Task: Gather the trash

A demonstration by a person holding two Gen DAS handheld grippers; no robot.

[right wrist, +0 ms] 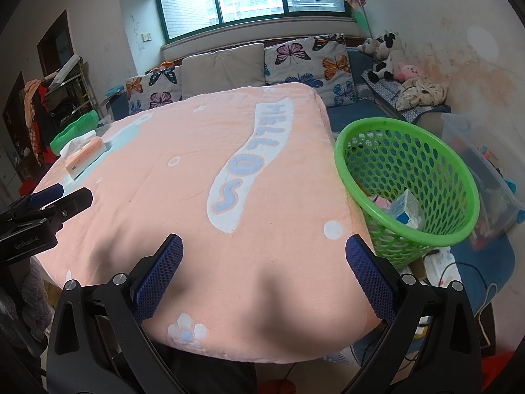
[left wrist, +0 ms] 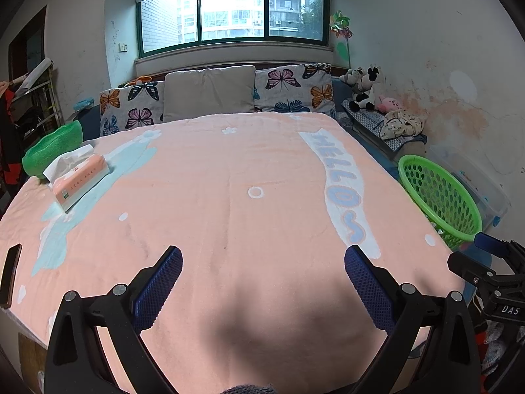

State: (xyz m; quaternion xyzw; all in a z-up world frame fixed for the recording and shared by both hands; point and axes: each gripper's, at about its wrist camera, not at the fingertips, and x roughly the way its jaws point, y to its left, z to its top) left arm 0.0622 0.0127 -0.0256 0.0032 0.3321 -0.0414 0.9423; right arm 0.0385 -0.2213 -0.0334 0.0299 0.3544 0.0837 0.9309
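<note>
A green perforated basket (right wrist: 407, 177) stands on the floor at the table's right edge and holds a blue-and-white carton (right wrist: 405, 208) and a pink scrap; the same basket (left wrist: 439, 197) shows in the left wrist view. My left gripper (left wrist: 262, 279) hangs open over the pink blanket-covered table (left wrist: 229, 180), nothing between its blue pads. My right gripper (right wrist: 264, 269) is open too, above the table's near right corner, just left of the basket. Each gripper shows at the edge of the other's view. No loose trash shows on the blanket.
A tissue box (left wrist: 78, 177) and a green bowl (left wrist: 52, 147) sit at the table's far left, a dark phone (left wrist: 11, 272) at its left edge. Cushions (left wrist: 210, 92) line the back, plush toys (left wrist: 367, 88) at right. A clear plastic bin (right wrist: 485, 170) stands beyond the basket.
</note>
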